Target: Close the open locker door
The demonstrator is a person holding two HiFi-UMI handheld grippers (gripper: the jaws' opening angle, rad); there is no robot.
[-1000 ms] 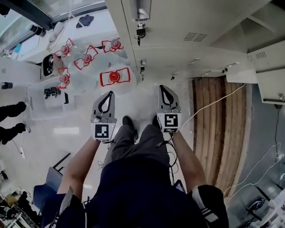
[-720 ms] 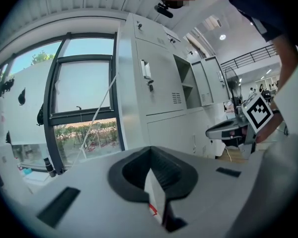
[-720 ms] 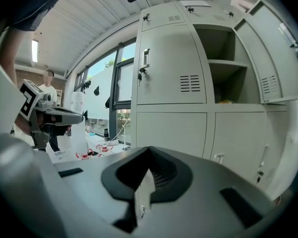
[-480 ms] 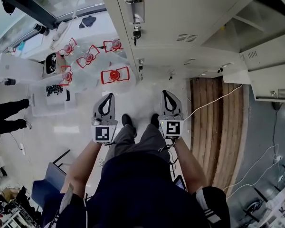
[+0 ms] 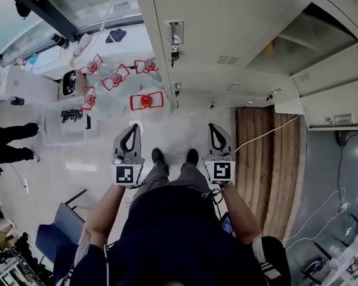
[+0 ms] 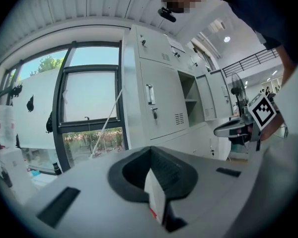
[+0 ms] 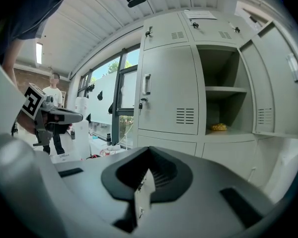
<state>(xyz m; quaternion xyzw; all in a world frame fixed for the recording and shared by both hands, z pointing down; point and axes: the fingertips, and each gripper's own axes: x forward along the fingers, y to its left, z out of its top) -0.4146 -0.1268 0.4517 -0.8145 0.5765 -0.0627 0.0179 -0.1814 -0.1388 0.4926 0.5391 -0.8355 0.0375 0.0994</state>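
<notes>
A bank of pale grey lockers (image 5: 227, 28) stands ahead of me. One compartment (image 7: 221, 93) is open, with a shelf and a small yellow object (image 7: 219, 127) on it. Its door (image 7: 283, 83) swings out to the right; in the head view the door (image 5: 337, 103) juts toward me at the right. My left gripper (image 5: 132, 126) and right gripper (image 5: 213, 126) are held side by side in front of the lockers, both shut and empty, well short of the door. The left gripper (image 6: 150, 148) faces the closed lockers and window. The right gripper (image 7: 149, 150) faces the closed door beside the open compartment.
A closed locker door with handle and key (image 5: 175, 34) is straight ahead. Red-framed objects (image 5: 146, 100) lie on the floor at the left. A wooden board (image 5: 265, 159) with a white cable lies at the right. A person (image 5: 12, 142) stands far left, near a blue chair (image 5: 59, 237).
Both grippers have risen together, still shut and side by side. The head view has shifted, showing more of the open compartment and its door.
</notes>
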